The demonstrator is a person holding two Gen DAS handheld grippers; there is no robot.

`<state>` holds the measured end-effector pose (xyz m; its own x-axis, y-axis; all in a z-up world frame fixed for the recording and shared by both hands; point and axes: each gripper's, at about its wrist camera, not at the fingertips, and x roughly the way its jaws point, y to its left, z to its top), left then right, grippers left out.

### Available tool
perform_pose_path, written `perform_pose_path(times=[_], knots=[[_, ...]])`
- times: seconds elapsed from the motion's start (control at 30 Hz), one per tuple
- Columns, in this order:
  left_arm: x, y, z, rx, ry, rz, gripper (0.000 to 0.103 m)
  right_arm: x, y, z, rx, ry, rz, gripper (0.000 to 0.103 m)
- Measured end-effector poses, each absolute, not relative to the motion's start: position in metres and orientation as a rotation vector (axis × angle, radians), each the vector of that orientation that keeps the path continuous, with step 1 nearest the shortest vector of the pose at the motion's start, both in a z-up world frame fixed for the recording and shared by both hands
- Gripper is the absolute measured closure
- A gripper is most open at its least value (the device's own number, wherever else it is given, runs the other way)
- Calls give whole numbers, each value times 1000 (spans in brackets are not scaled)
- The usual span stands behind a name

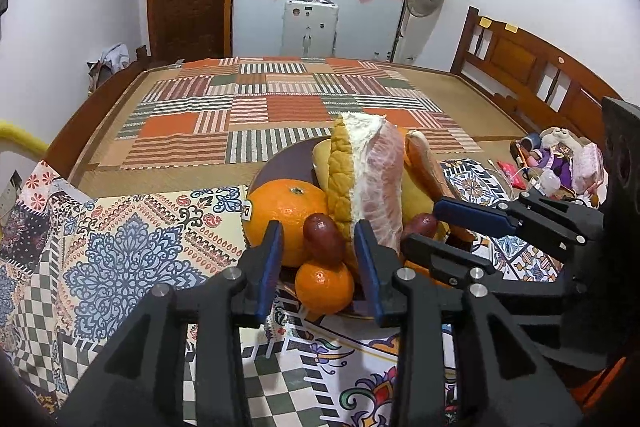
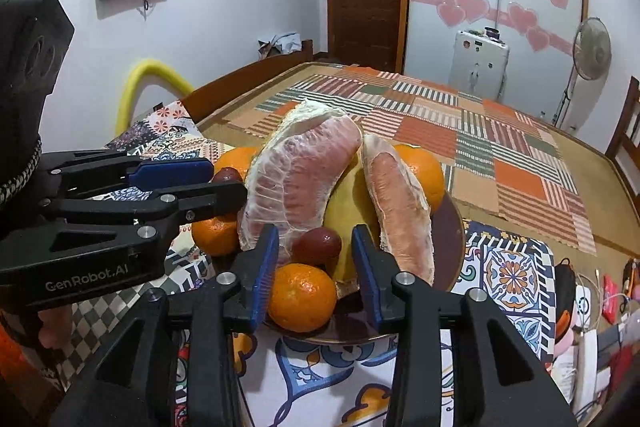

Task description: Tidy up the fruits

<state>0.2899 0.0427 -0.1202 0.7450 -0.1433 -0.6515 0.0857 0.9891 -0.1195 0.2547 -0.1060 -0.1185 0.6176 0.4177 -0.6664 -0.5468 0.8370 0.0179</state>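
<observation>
At the bottom of the left wrist view the left claw stands partly parted and holds nothing, a dark red fruit framed between its pads. Low in the right wrist view the right claw is likewise narrowly parted and empty, over a small orange. All fruit sits heaped at centre frame on a dark plate on the patterned cloth. Best widen before descending, take 1 loose front piece, and avoid nudging the leaning peeled pomelo segments behind.
</observation>
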Motion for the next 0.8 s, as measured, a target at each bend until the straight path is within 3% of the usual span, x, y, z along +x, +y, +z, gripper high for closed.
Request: perform_pose_path(times=[0.27,0.7,0.8], knots=[[268,45,-100,-89,672,-110,67,246,-115,-99,-167,665,549,68],[145,32,8,-89,392,-110,67,145,-152,2,-91,403,469,67],[116,23,25,-64,336,-105,65,113,-159,24,-60,330,460,62]])
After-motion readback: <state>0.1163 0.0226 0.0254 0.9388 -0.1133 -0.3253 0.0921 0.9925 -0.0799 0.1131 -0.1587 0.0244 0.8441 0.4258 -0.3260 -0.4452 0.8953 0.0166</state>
